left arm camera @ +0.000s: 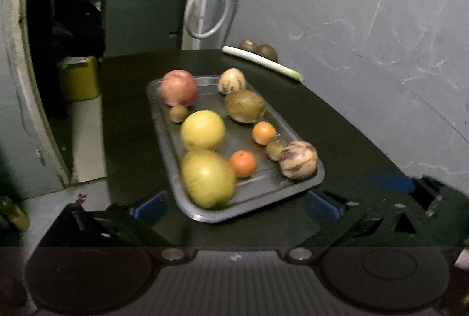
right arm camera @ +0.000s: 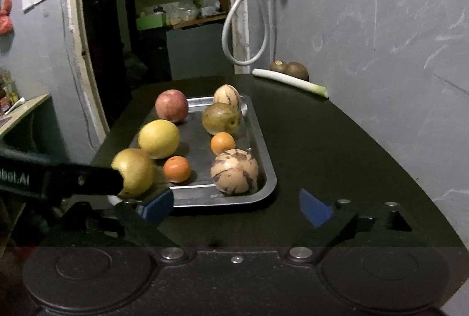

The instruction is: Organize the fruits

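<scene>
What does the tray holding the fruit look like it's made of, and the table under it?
The tray looks like metal, probably stainless steel with a brushed, semi-glossy finish: grey, thin rolled rim, soft reflections of the fruit. The table is dark and matte; its material is unclear, perhaps painted wood or laminate, as no grain shows in the dim light.

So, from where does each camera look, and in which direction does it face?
Left wrist: on the left gripper, looking forward and down over the tray of fruit; both its open fingers show.
Right wrist: on the right gripper, facing the tray from nearer its right side; open fingers show, and the left gripper enters at left.
Shared: tray, leek, wall.
</scene>
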Available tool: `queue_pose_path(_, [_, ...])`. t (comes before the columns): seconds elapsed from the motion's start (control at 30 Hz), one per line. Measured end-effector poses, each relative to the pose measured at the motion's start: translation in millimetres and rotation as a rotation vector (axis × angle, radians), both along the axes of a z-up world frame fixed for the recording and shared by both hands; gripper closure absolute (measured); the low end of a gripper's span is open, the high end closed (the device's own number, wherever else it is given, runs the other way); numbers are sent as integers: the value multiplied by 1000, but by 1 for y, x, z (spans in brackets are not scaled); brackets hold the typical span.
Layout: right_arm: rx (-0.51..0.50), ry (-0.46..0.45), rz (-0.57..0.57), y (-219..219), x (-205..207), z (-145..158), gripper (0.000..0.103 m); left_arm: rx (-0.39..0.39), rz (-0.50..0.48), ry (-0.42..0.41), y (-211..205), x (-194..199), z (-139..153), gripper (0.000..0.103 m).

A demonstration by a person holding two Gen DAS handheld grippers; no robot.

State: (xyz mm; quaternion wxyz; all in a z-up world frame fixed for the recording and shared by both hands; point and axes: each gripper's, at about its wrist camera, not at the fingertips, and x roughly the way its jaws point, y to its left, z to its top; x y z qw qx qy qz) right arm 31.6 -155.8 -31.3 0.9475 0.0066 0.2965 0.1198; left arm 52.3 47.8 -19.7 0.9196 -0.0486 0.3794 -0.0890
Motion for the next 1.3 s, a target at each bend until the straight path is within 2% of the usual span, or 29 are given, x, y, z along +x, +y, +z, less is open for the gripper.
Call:
queue_pose_path(0.2, [0,-7,32,-4,-24,10,1,38,11,1,9,-30,-6,1])
queue_pose_path(0.47, [4,16,37,-9,-39,11,1,61,17,17,16,-49,-13,1])
queue_pose_path(0.67, [5,25,33,-12,-40,10,1,86,25,35,16,-49,-15,1])
queue_pose_path(1.3, [7,65,36,-17,-36,2,1,69,38,82,16,-44,-25,1])
